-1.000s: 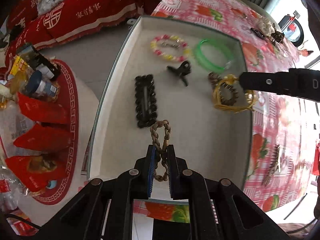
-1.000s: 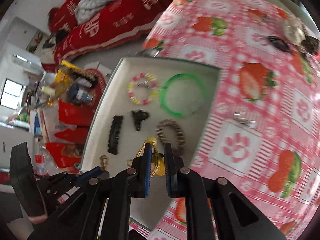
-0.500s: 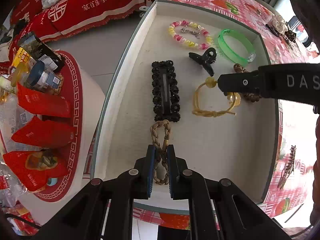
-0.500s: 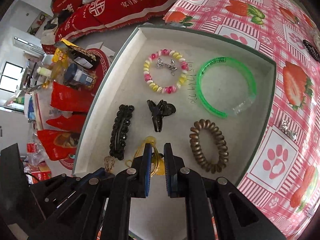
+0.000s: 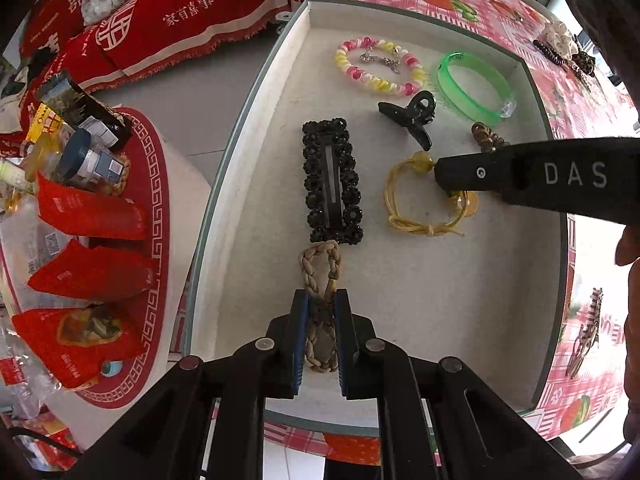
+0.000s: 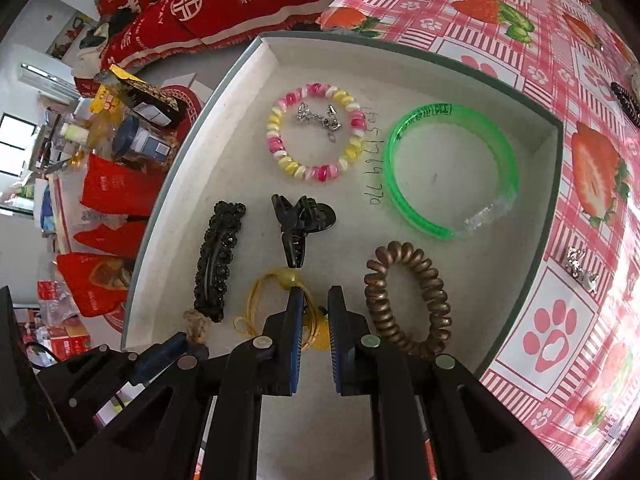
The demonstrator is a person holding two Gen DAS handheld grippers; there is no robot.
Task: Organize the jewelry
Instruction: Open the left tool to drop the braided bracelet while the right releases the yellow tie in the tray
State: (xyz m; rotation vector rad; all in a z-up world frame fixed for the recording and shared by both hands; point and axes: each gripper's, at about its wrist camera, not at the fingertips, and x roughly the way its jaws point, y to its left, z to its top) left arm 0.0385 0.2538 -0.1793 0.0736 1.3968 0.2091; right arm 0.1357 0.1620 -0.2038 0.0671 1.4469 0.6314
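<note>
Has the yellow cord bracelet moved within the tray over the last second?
Yes. The yellow cord bracelet was by the brown coil hair tie near the tray's right wall; now it lies nearer the black rhinestone clip.

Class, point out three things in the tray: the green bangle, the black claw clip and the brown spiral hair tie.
Green bangle (image 6: pixel 390 148), right wrist view, on its left rim.
Black claw clip (image 6: pixel 298 222), right wrist view, on its middle.
Brown spiral hair tie (image 6: pixel 378 300), right wrist view, on its left coils.
</note>
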